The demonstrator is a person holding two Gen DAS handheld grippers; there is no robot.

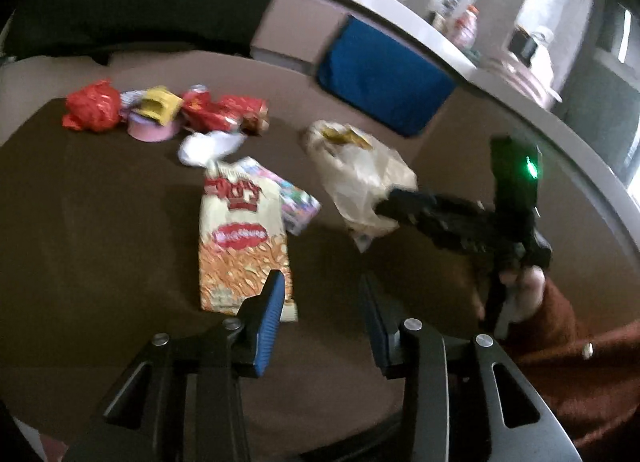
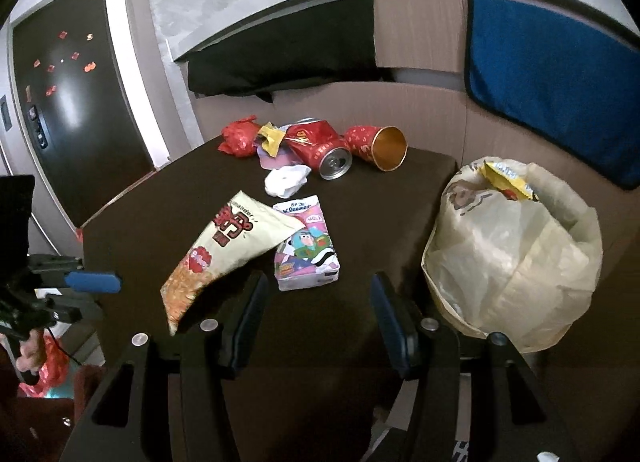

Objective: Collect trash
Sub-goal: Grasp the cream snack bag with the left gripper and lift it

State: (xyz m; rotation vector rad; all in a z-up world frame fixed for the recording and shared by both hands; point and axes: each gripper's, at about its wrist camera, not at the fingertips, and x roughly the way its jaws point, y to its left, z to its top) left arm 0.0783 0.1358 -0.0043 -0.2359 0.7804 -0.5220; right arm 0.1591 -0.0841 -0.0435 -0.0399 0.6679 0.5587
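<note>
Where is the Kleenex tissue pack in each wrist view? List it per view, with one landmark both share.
Left wrist: the tissue pack is at centre, mostly tucked under the snack bag's right edge.
Right wrist: the tissue pack is at centre, just right of the snack bag.
Shared landmark: the beige plastic bag, right of the pack.

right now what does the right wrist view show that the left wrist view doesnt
Only the right wrist view shows the dark door with red stickers, the crushed red can's open top and the red paper cup's gold inside.

Only the left wrist view shows the right gripper from outside, beside the plastic bag, and a counter with jars.

Both show the dark table, the snack bag, the tissue pack, the white crumpled tissue, the blue cloth and an open left gripper.
</note>
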